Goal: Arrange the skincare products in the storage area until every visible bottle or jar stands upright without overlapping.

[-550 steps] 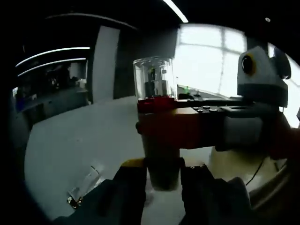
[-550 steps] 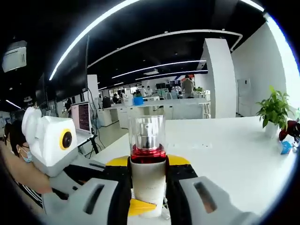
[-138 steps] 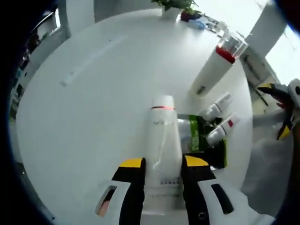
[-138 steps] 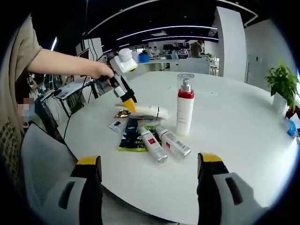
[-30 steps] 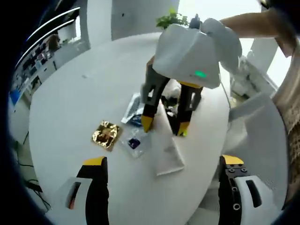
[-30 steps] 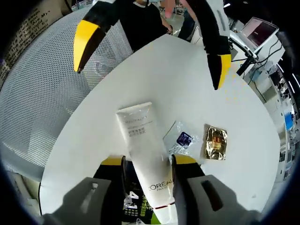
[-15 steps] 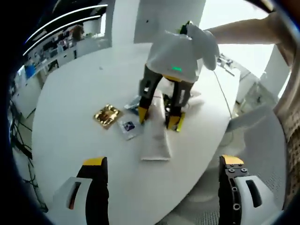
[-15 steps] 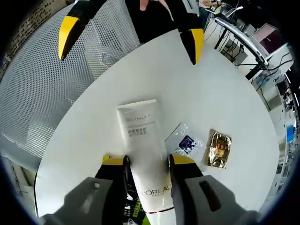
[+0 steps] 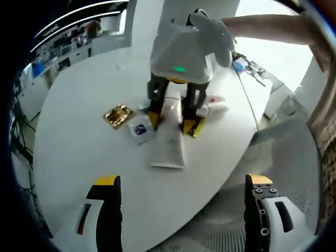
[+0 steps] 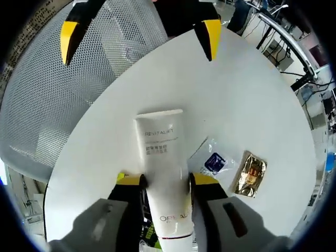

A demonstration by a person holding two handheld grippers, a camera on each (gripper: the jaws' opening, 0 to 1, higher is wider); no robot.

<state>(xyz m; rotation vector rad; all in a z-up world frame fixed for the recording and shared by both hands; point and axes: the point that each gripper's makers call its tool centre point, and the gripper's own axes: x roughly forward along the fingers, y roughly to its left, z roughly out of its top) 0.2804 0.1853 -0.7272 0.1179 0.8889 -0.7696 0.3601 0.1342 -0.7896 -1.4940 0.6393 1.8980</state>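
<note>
Change: my left gripper [image 9: 178,210] has pulled back from the table [image 9: 79,136] since half a second ago, so the cluster looks smaller from it; the tube has slid a touch further out past my right gripper's tips.
Right gripper [image 10: 167,181]: narrow, jaws pressed against both sides of the white L'Oréal tube [image 10: 164,163]; from the left gripper view I see it [image 9: 172,122] coming down over the tube [image 9: 169,142], a person's hand [image 9: 212,37] on its body.
Left gripper: jaws spread wide, nothing between them; it hangs over the table edge, and its yellow tips [image 10: 137,29] show at the top of the right gripper view.
Tube: lying flat on the white table, crimped end pointing toward the near edge, cap end hidden under my right gripper.
Gold sachet [image 10: 251,173]: flat on the table, apart from the tube; [image 9: 117,115] in the left gripper view.
Clear sachet with blue print [image 10: 210,160]: between the tube and the gold sachet, just beside the tube.
Green-black packet [image 10: 149,231]: a corner peeks out under my right jaws.
Bottles [image 9: 212,102]: two small white ones lying down behind the right gripper; details too small to tell.
Mesh chair [image 10: 58,94]: beyond the table edge.
</note>
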